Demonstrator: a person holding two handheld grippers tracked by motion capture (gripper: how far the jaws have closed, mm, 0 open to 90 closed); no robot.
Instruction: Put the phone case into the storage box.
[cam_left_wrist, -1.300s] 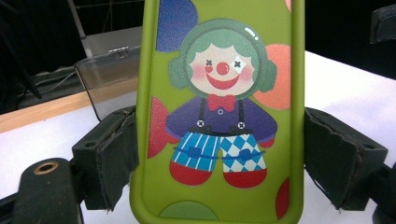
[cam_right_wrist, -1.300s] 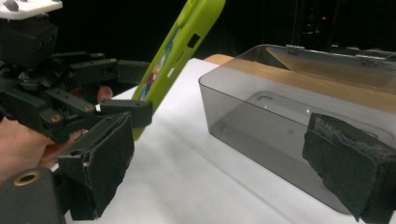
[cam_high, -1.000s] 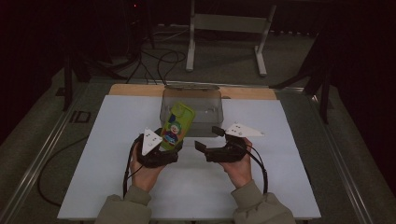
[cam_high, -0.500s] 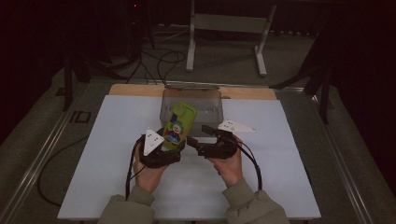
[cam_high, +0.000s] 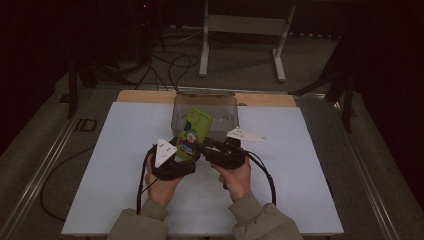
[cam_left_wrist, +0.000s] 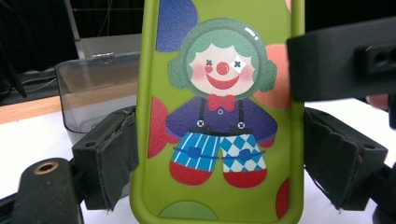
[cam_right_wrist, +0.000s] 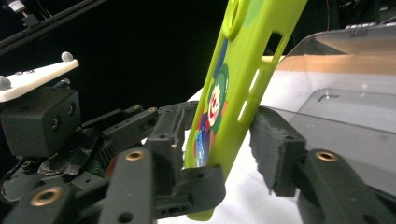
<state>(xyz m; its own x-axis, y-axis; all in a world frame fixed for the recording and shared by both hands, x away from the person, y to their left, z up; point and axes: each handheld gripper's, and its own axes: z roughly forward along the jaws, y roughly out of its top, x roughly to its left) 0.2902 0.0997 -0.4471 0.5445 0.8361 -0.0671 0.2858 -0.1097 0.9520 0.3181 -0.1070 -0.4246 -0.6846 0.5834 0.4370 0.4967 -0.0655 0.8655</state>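
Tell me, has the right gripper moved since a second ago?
Yes. The right gripper slid left toward the green phone case, nearer the clear box.

I see a clear smoky plastic box (cam_high: 227, 107) standing at the far middle of the white table sheet (cam_high: 100, 165), just before a light wooden strip (cam_high: 145, 96) along the far edge. Beyond the table, a pale metal stand (cam_high: 245, 30) rests on the grey floor, with black cables (cam_high: 170, 62) looped beside it.
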